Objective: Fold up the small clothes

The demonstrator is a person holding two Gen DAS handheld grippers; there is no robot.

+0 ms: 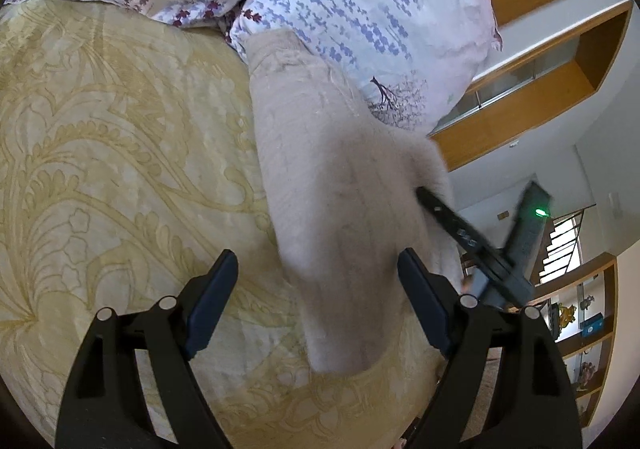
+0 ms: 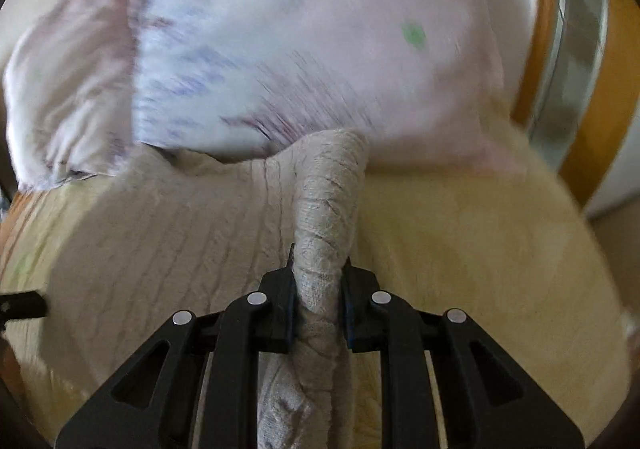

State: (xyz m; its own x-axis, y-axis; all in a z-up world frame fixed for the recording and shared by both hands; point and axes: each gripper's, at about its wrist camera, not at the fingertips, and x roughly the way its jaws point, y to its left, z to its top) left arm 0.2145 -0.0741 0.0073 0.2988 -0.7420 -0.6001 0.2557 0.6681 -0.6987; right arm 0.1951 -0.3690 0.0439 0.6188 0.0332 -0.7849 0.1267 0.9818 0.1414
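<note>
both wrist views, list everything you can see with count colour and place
sweater: one, beige knit, on the bedspread, a bunched part in the right gripper
bedspread: one, yellow, patterned, under the sweater
pillows: two, pale floral, behind the sweater
shelves: wooden, several, right of the bed
stairs: white, far right
left gripper: black, open, over the sweater's edge
right gripper: black, shut on the sweater
</note>
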